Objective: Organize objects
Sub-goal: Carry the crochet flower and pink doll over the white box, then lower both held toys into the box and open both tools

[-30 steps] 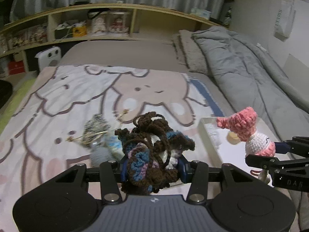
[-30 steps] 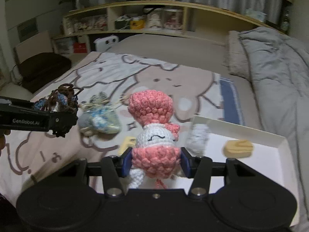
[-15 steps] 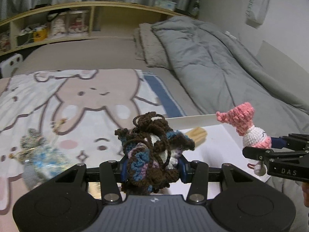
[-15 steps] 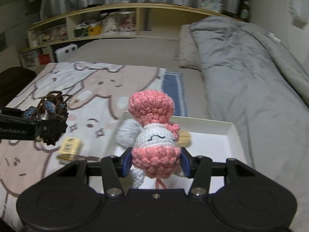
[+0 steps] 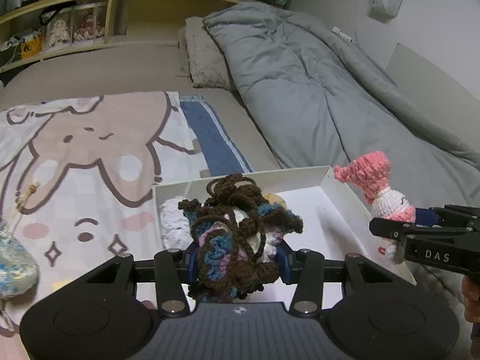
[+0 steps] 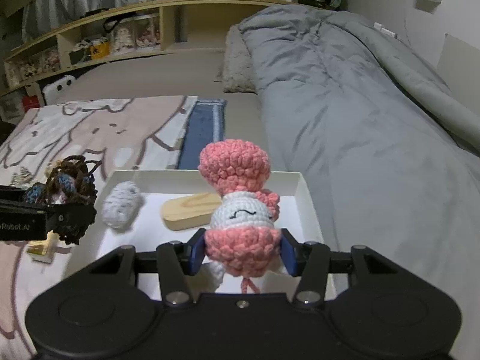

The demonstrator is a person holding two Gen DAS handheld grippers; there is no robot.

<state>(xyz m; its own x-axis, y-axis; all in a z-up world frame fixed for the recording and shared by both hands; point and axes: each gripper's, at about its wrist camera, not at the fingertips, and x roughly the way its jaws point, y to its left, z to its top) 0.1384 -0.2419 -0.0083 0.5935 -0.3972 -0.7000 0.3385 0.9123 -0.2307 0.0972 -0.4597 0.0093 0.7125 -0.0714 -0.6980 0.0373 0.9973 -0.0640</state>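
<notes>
Right wrist: white tray on cartoon blanket beside grey duvet.

1. White box lies open-topped; its right half of the floor is bare, room to pass there.
2. Left side is taken: grey knitted bundle near the left wall, wooden piece mid-floor.
3. Grey duvet banks up just right of the box.
4. Bunny blanket left of it lies mostly flat.
</notes>
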